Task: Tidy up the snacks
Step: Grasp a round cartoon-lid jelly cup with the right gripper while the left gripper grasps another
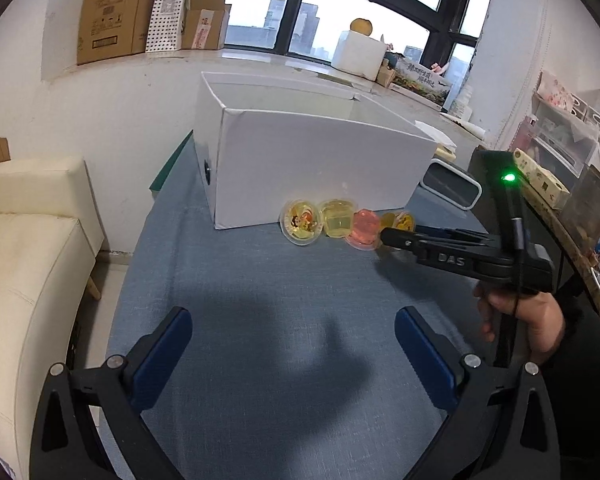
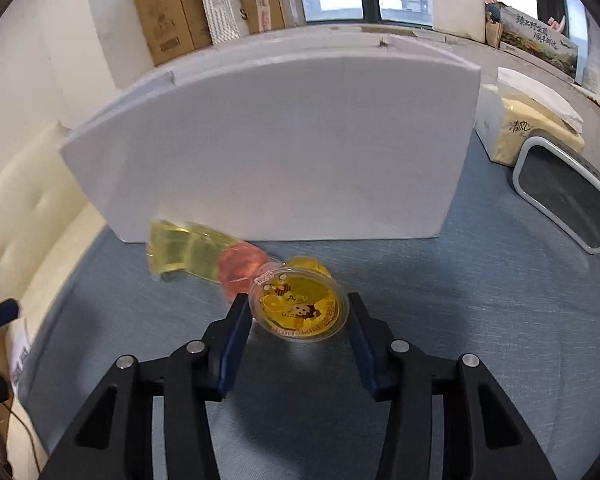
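Observation:
Several small jelly cups lie in a row on the blue cloth (image 1: pixel 260 320) in front of an open white box (image 1: pixel 320 160). From the left they are a yellow cup with a printed lid (image 1: pixel 302 222), a pale yellow cup (image 1: pixel 338 218), a pink cup (image 1: pixel 364 232) and another yellow cup (image 1: pixel 400 220). My right gripper (image 2: pixel 298 300) has its blue pads on either side of that last yellow cup (image 2: pixel 300 308), which rests on the cloth with its cartoon lid facing up. The pale yellow cup (image 2: pixel 180 252) to its left is blurred. My left gripper (image 1: pixel 292 316) hangs open over bare cloth, well short of the cups.
A cream sofa (image 1: pixel 32 240) stands left of the table. A white-rimmed dark tray (image 2: pixel 564 196) and a tissue pack (image 2: pixel 532 120) lie right of the box. Shelves with packets (image 1: pixel 560 152) line the right side. Cardboard boxes (image 1: pixel 112 12) sit on the window sill.

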### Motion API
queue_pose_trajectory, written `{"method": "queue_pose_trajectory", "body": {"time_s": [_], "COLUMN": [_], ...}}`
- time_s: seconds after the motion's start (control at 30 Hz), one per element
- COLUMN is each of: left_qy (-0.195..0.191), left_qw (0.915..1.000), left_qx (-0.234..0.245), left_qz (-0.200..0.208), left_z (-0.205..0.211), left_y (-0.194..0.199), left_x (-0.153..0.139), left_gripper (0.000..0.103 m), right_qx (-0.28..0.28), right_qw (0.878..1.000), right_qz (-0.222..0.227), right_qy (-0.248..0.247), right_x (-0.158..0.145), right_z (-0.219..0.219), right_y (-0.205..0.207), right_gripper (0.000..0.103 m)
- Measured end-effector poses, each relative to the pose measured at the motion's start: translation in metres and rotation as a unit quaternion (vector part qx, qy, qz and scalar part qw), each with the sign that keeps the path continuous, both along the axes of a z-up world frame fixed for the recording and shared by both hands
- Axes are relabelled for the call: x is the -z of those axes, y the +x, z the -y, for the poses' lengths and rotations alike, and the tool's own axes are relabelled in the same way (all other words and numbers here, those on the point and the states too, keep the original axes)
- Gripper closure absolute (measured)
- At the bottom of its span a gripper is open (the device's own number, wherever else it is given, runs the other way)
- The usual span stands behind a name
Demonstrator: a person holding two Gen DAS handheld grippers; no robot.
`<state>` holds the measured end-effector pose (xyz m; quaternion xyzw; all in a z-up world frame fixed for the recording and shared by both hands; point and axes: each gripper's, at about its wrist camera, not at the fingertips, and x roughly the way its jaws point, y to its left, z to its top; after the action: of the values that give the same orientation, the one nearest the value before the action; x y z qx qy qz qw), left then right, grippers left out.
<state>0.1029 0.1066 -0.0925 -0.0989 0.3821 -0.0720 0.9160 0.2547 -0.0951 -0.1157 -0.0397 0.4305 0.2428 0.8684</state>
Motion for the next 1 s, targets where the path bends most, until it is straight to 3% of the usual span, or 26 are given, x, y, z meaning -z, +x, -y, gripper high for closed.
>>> {"method": "queue_pose_trajectory", "body": {"time_s": [0.17, 0.5, 0.73, 0.93, 1.0], "left_qy": [0.011, 0.019, -0.011, -0.039, -0.037], "left_qw": [0.9999, 0.9984, 0.9964, 0.9961, 0.9964], "left_qx": [0.003, -0.045, -0.054, -0.062, -0.063], "left_qz": [-0.009, -0.029, -0.064, -0.048, -0.043], "left_z": [0.004, 0.02, 0.02, 0.01, 0.008], "left_y": [0.028, 0.107, 0.133, 0.138, 0.138], "left_x": [0.007, 0.021, 0.045, 0.047, 0.048], "left_gripper": [0.0, 0.0, 0.0, 0.009, 0.02], "right_qx": [-0.01, -0.016, 0.005, 0.018, 0.018], "right_qw": [1.0, 0.998, 0.997, 0.997, 0.997], "right_qz": [0.009, 0.031, 0.035, 0.029, 0.028], "right_qy": [0.017, 0.048, 0.067, 0.071, 0.074], "right_x": [-0.014, -0.043, -0.049, -0.044, -0.044], "right_z": [0.01, 0.039, 0.064, 0.074, 0.075], "right_y": [-0.018, -0.068, -0.088, -0.091, -0.09], "right_gripper": [0.052, 0.052, 0.052, 0.052, 0.052]}}
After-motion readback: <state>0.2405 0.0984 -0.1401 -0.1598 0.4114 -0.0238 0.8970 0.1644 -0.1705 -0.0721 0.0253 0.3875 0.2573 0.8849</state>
